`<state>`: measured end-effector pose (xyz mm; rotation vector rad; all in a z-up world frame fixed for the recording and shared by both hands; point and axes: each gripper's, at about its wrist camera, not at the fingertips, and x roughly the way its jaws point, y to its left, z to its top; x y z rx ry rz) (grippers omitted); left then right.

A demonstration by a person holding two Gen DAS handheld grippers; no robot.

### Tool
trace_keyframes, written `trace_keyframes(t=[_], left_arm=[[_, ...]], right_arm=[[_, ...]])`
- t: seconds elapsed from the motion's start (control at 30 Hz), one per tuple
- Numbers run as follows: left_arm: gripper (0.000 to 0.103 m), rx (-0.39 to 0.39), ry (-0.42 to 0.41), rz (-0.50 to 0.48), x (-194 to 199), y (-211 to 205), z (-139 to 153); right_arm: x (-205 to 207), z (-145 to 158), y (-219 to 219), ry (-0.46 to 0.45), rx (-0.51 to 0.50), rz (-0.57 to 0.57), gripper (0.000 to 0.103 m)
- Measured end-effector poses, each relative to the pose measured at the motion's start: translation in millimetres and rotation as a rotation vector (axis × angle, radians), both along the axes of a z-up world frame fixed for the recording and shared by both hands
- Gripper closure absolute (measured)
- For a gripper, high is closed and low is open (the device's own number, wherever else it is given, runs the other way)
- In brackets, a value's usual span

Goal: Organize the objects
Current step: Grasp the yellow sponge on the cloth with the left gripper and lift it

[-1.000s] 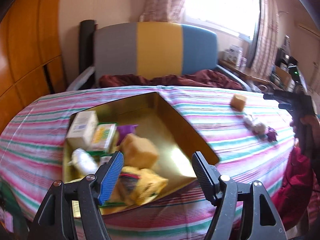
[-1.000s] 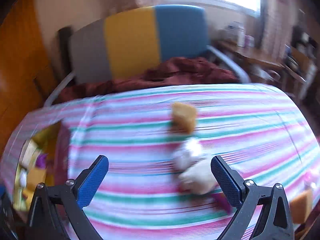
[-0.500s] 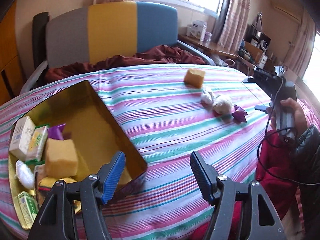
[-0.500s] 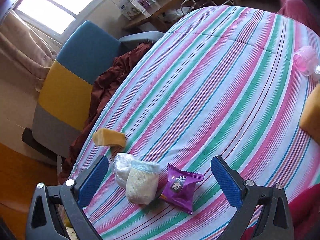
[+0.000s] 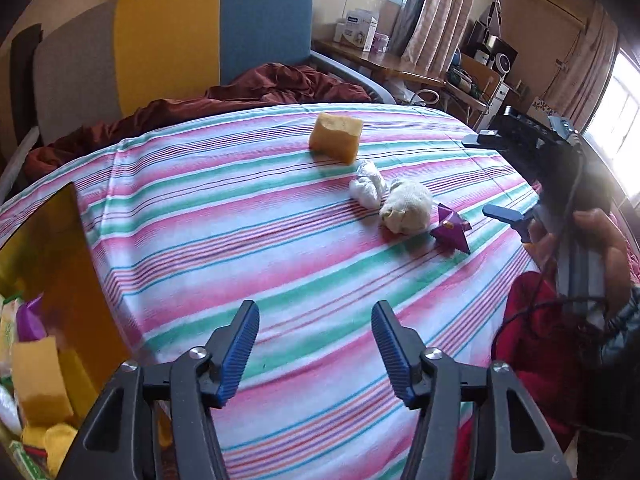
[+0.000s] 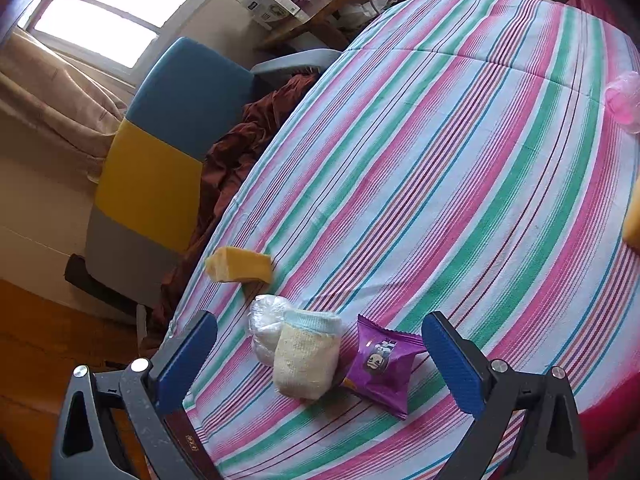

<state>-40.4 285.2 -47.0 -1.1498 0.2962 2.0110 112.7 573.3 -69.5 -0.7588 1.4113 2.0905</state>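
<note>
The left gripper, jaws just closing on nothing, hangs over the striped cloth; the right gripper gapes around the sock and purple packet.

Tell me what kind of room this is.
Probably a lived-in room at home, a bedroom or sitting room. A table under a striped cloth stands beside an upholstered seat in grey, yellow and blue with a dark red blanket on it, and curtained windows behind.

The left gripper hangs over the striped surface, its jaws just closing on nothing. Ahead lie a sponge, socks and a purple packet.
</note>
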Motion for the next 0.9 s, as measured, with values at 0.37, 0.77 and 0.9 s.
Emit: trace_keyframes(t=[0.37,0.77,0.9], left_arm=[[0.035,-0.028,0.018,0.011,-66,83,9],[0.015,-0.114,0.106,-0.098,-117,193,-13],[0.015,-0.140,0.086,-0.082,-136,209,-29]], right_arm=[[-9,-1,-7,0.055,-0.040,0.079,0.000],[-11,-4,-6,0.128,-0.097,0.112,0.000],[-16,-7,-6,0.130,-0.115,0.134,0.000]])
